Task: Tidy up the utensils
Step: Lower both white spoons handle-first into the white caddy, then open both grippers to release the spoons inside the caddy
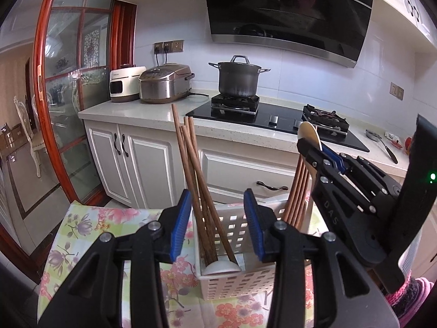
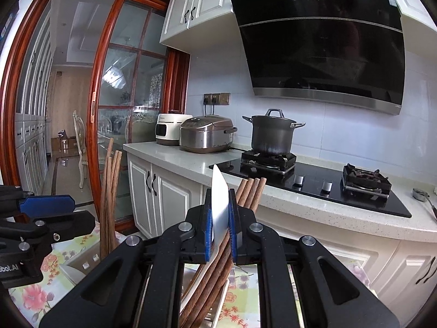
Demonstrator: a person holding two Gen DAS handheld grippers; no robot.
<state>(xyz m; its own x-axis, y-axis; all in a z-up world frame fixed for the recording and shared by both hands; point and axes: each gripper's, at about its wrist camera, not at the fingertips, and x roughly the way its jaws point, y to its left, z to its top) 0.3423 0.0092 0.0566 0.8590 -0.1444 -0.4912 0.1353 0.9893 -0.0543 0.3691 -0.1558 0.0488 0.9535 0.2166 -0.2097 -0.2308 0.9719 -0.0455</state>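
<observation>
In the lower centre of the left wrist view, the left gripper [image 1: 221, 224] hangs with its jaws released, straddling the near compartment of a white slotted basket [image 1: 232, 281] without pressing on anything. That basket stands on a table covered by a flowered cloth [image 1: 90, 235], and its near compartment holds a loose bundle of brown chopsticks [image 1: 196, 175] leaning toward the upper left, with a white spoon bowl [image 1: 221, 268] resting at the bottom. At the right of the frame, the right gripper [image 1: 314, 147] has its jaws clenched on the handle of a pale spoon [image 1: 308, 134], raised above a second bundle of 4 chopsticks [image 1: 297, 194] in the basket's far compartment. The right wrist view shows the same spoon [image 2: 220, 205] edge-on between the pads. The step in hand looks like sorting the spoon into the basket; next, it probably needs lowering into a compartment clear of the chopsticks, then letting go. Beyond, a pot [image 1: 239, 78] sits on the stove.
</observation>
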